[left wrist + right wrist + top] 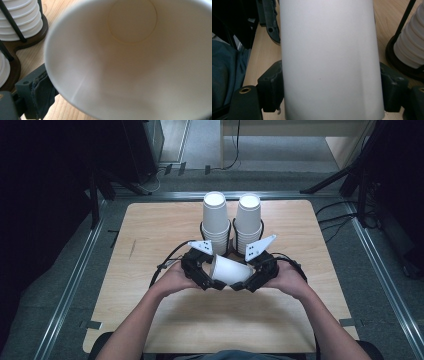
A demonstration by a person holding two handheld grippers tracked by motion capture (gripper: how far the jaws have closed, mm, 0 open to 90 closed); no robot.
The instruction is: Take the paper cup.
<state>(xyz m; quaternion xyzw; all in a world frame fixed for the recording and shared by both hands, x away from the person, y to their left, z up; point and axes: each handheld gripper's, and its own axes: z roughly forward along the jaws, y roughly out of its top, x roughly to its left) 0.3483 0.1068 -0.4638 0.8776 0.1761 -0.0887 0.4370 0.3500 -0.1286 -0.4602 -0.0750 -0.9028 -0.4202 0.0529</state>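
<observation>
- The right gripper pinches a white paper cup lying sideways, just in front of the cup stacks.
- The left gripper meets the cup's mouth; I cannot tell whether its fingers pinch the rim.

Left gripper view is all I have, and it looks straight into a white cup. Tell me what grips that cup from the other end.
Observer: The right tongs clamp the paper cup across its wall, one jaw on each side.
Operator: Give me how it lies.
Observer: On its side between the two hands, mouth towards the left tongs, base towards the right.
Operator: Report what stands behind it.
Observer: Two stacks of upturned cups, the left stack and the right stack, stand side by side in a dark holder.
</observation>
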